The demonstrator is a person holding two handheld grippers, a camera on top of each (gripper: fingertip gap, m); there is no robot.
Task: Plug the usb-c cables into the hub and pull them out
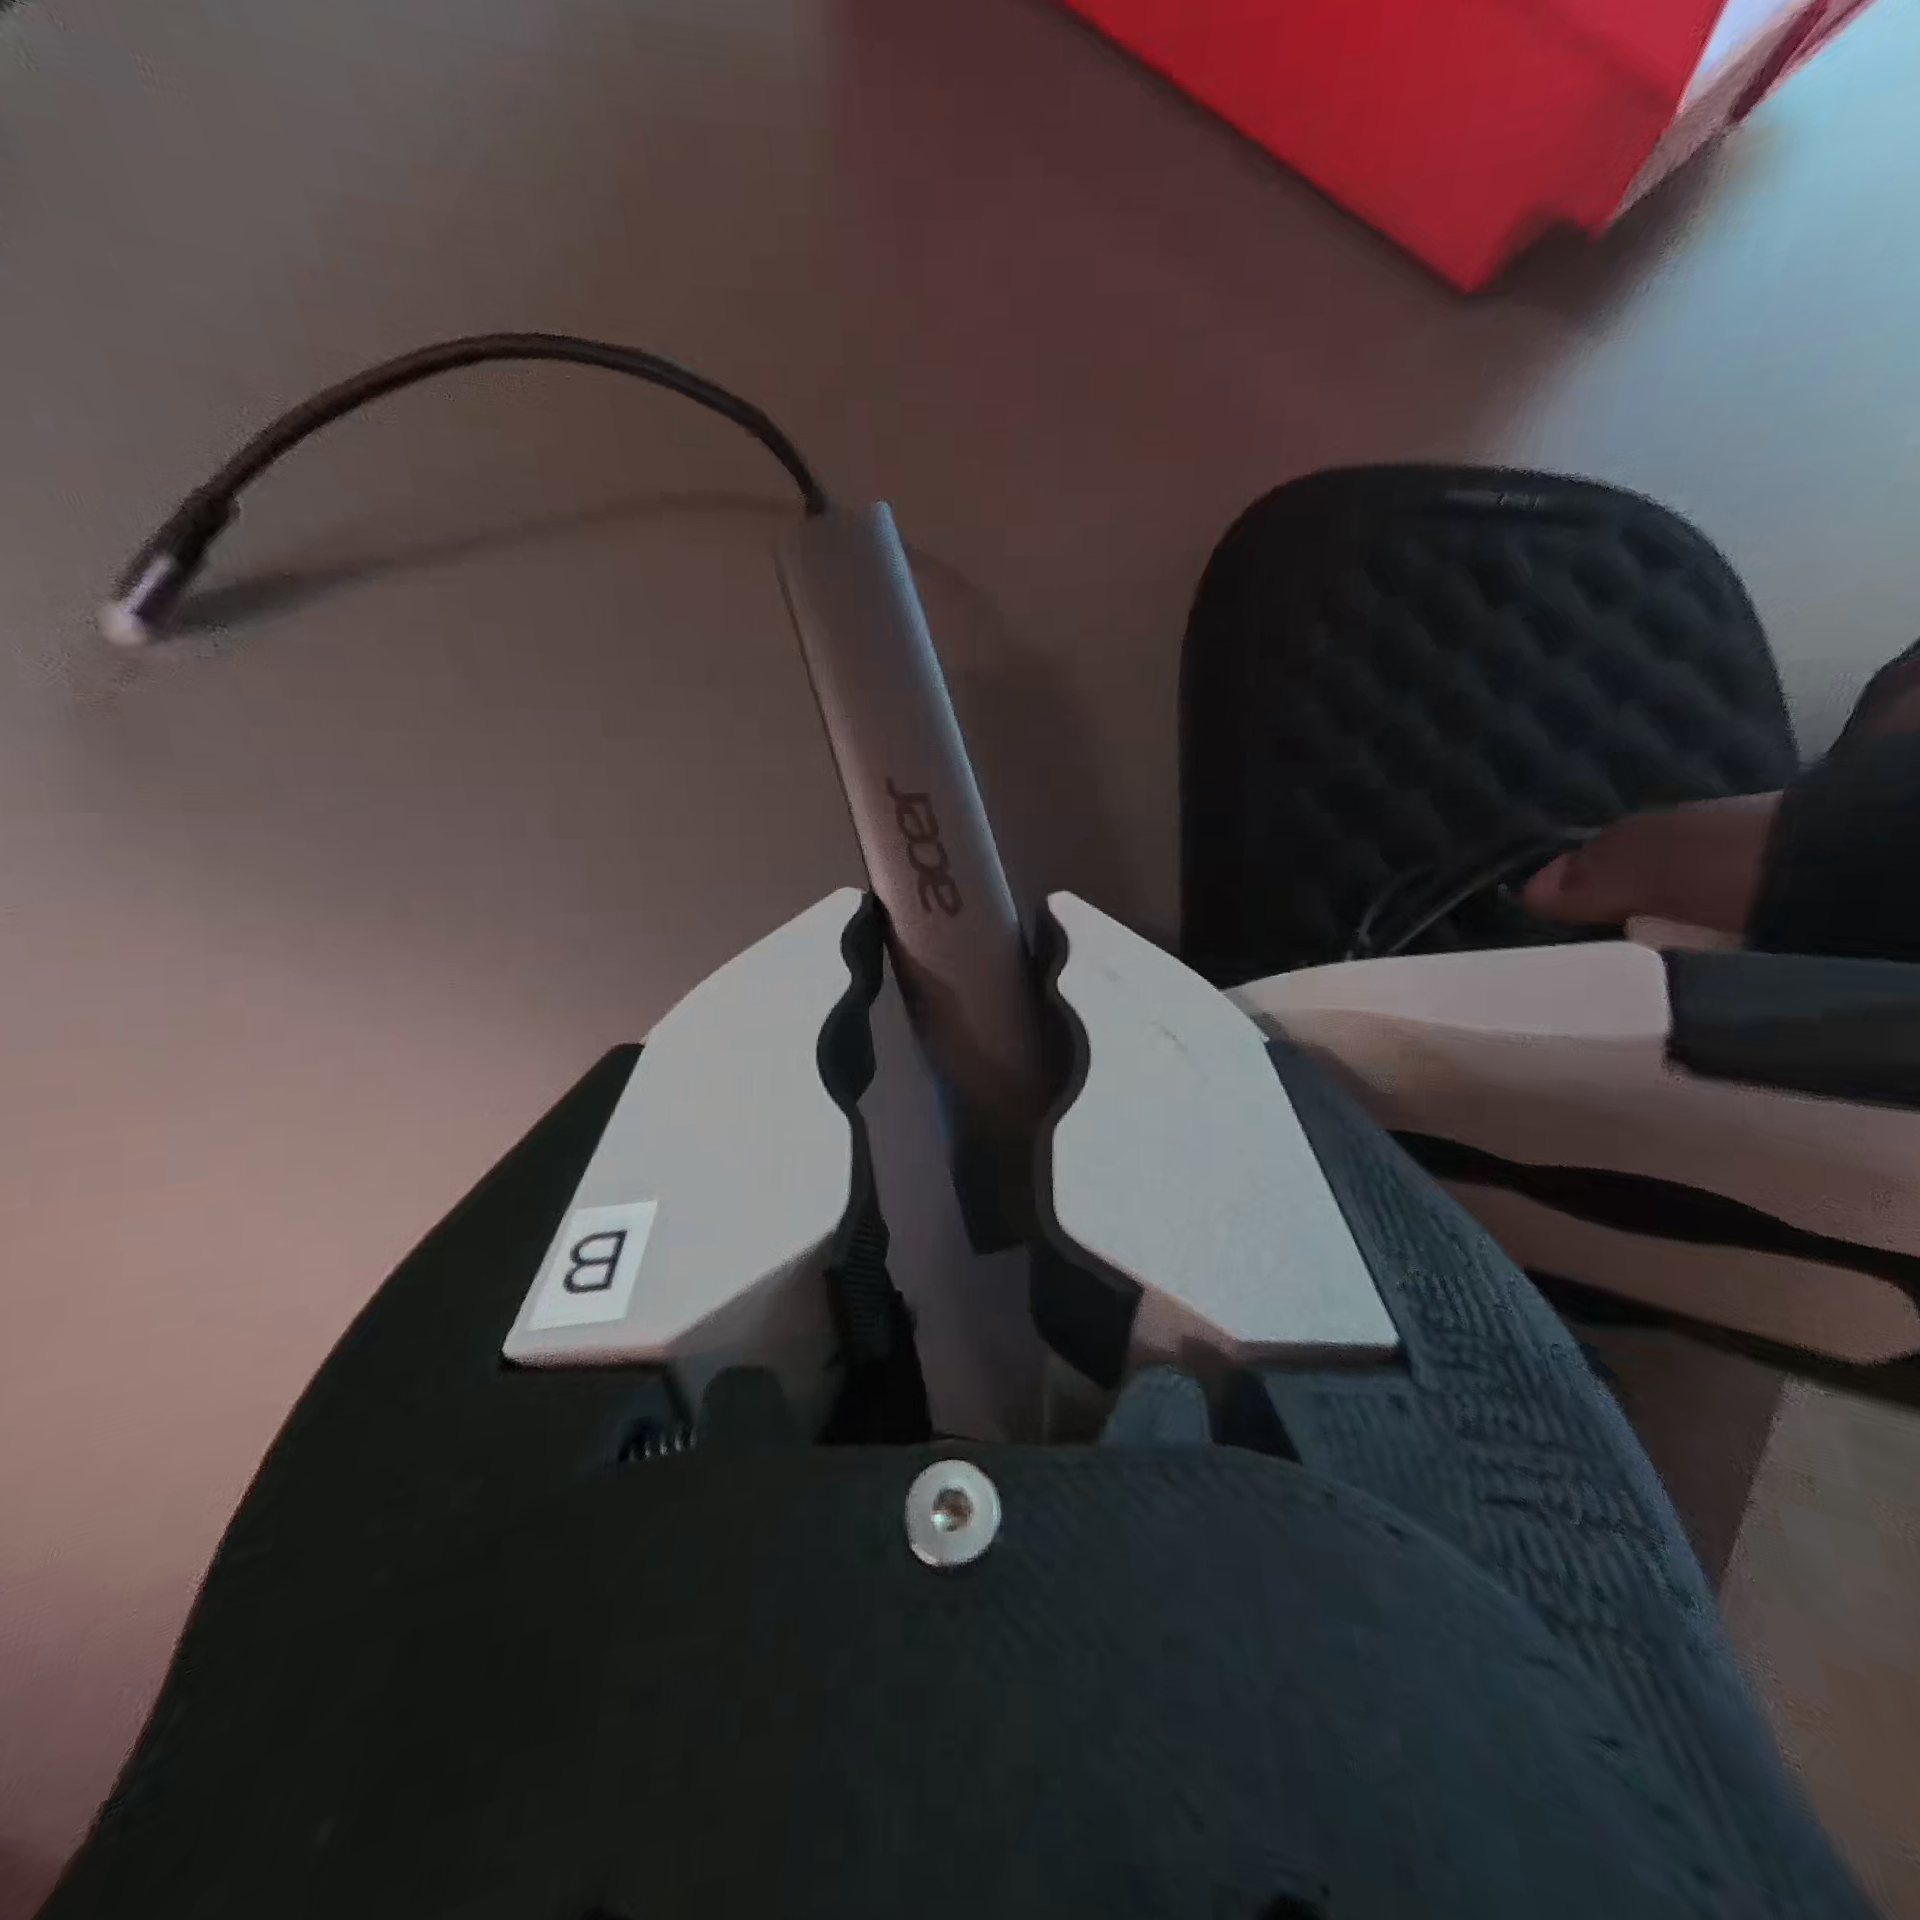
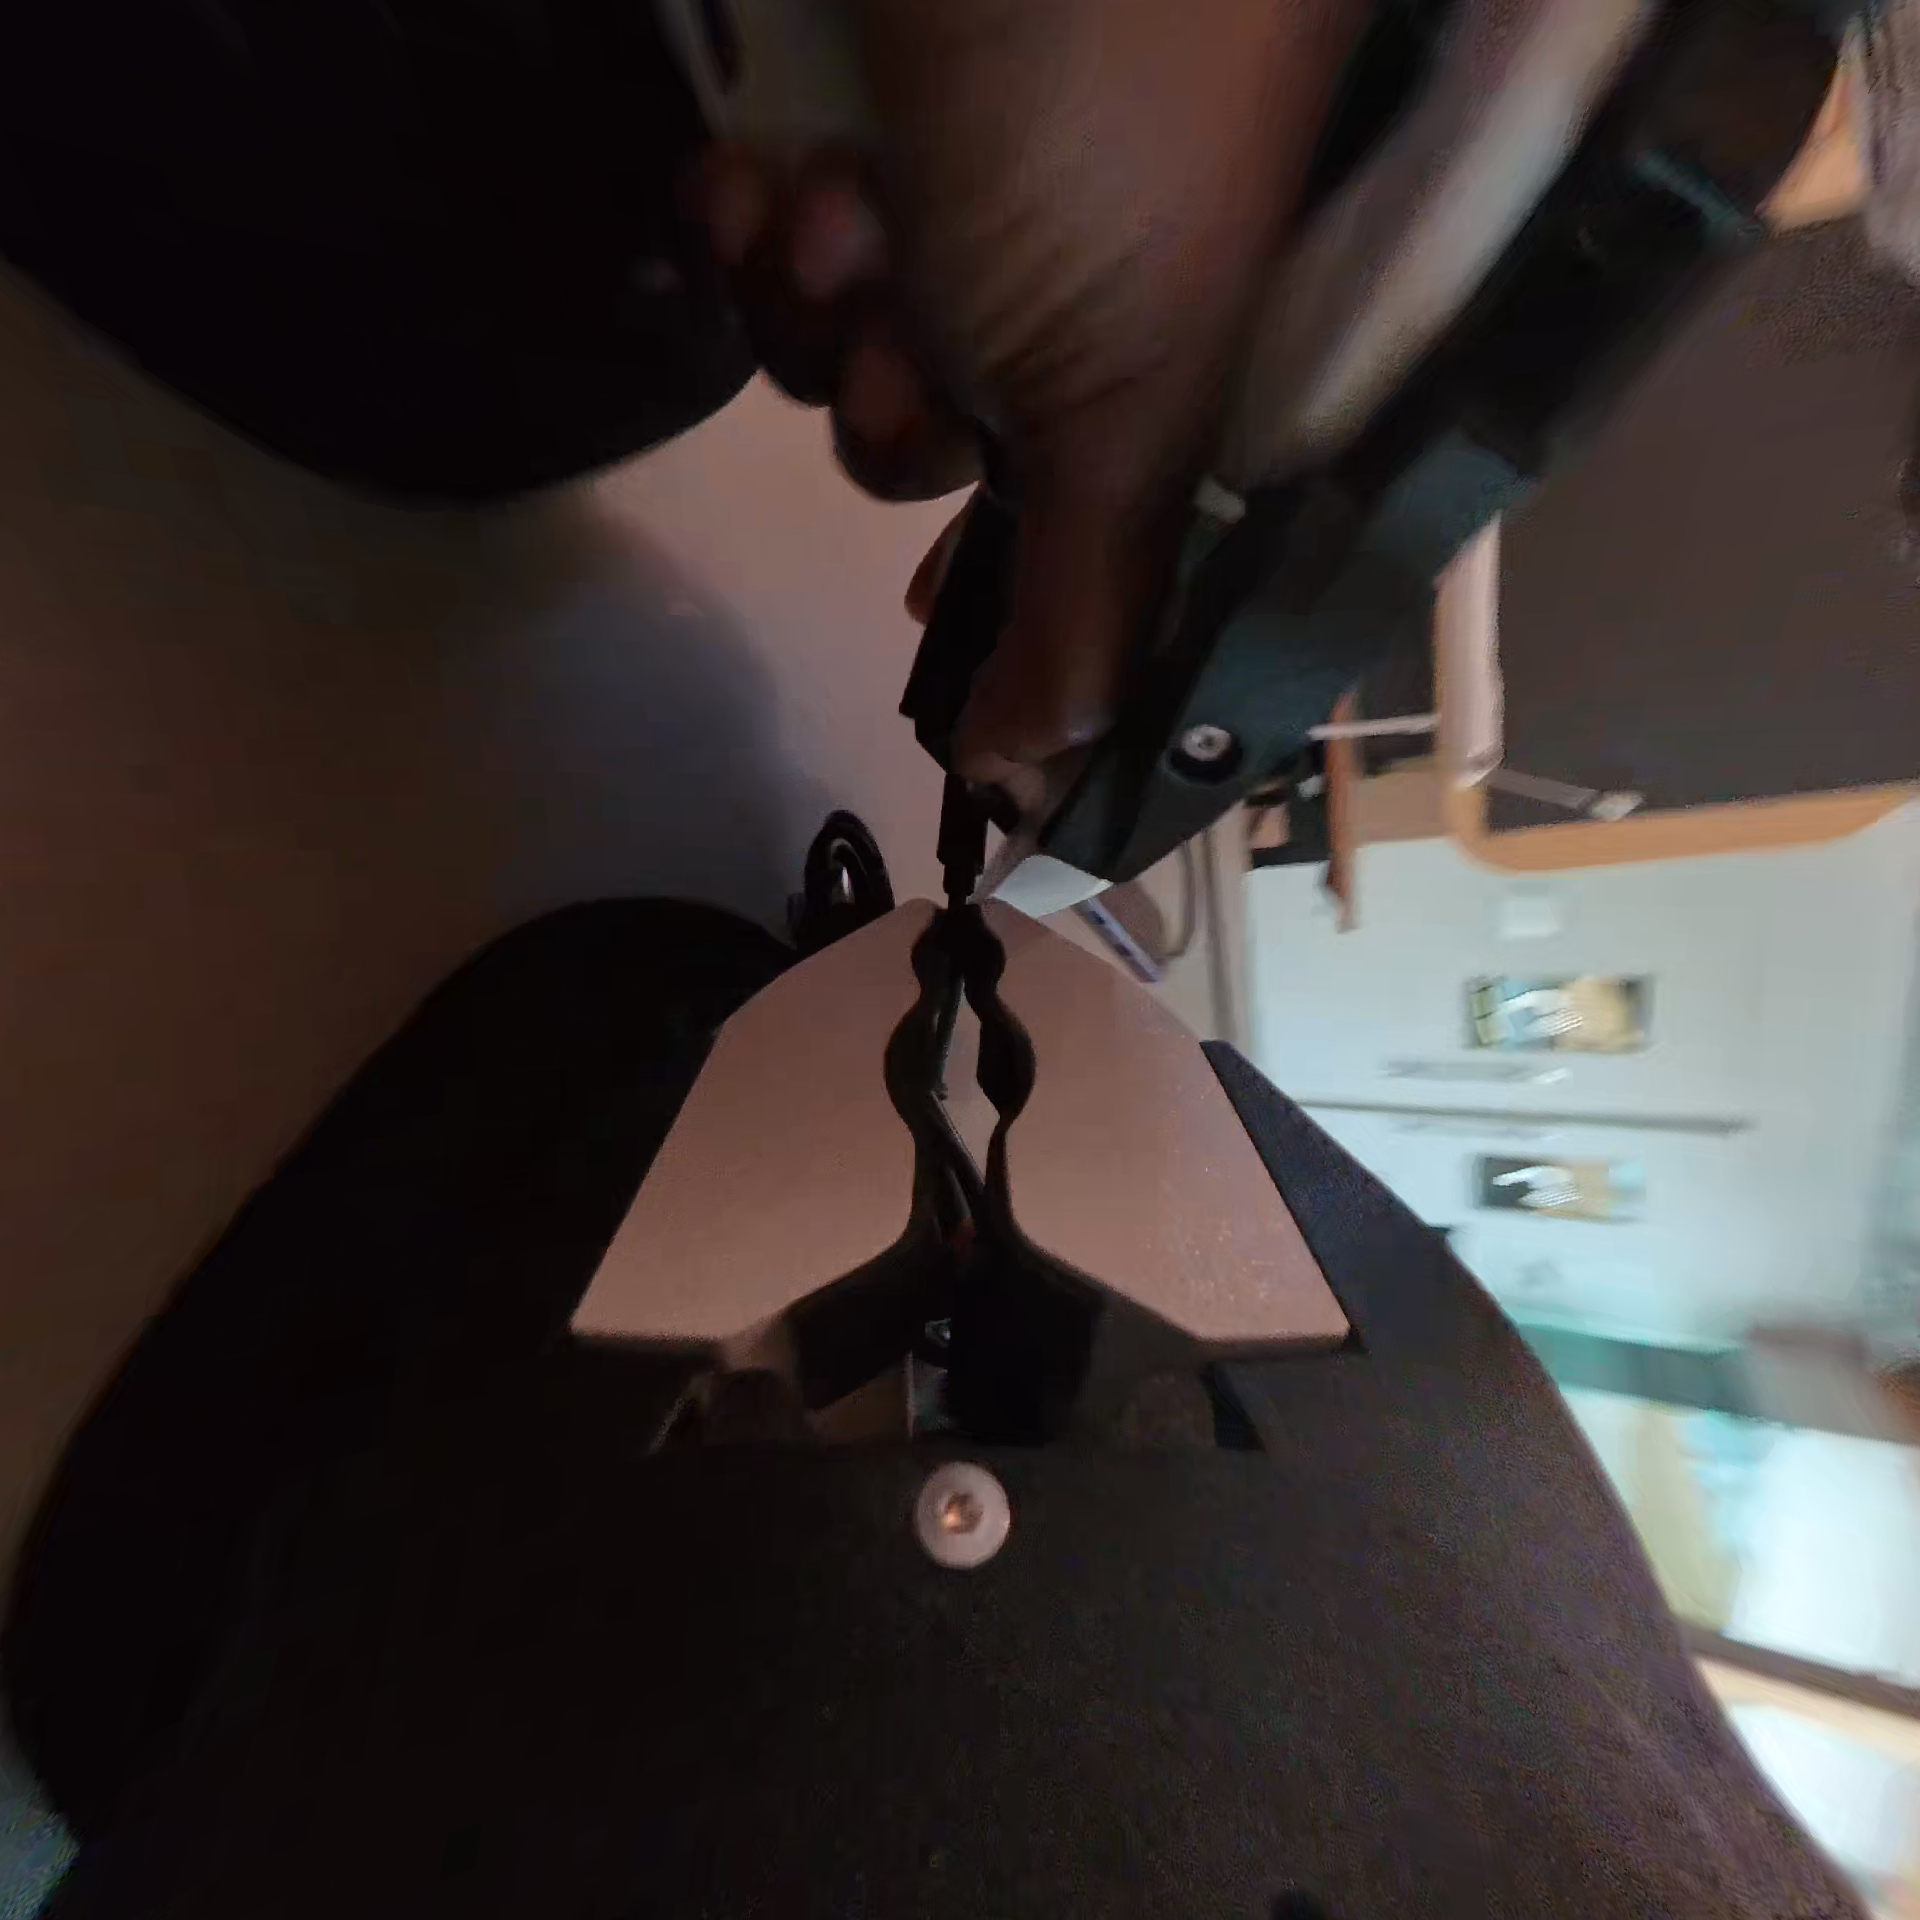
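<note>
My left gripper (image 1: 956, 914) is shut on a slim silver hub (image 1: 914, 748) and holds it above the table. The hub's short black tail cable (image 1: 499, 358) arcs left to a free plug (image 1: 140, 608). My right gripper (image 2: 956, 914) is shut on a thin black USB-C cable (image 2: 951, 1029). Its plug (image 2: 954, 831) sticks out past the fingertips, close to the left gripper's white fingertip (image 2: 1039, 883) and the hub's silver edge (image 2: 1117, 930). In the left wrist view the right gripper's white finger (image 1: 1455, 1029) comes in from the right.
A black padded case (image 1: 1486, 717) lies on the brown table (image 1: 416, 935) to the right, with thin cables inside. A red box (image 1: 1403, 114) sits at the far right. A hand (image 2: 1091, 343) holds the left gripper, very close above.
</note>
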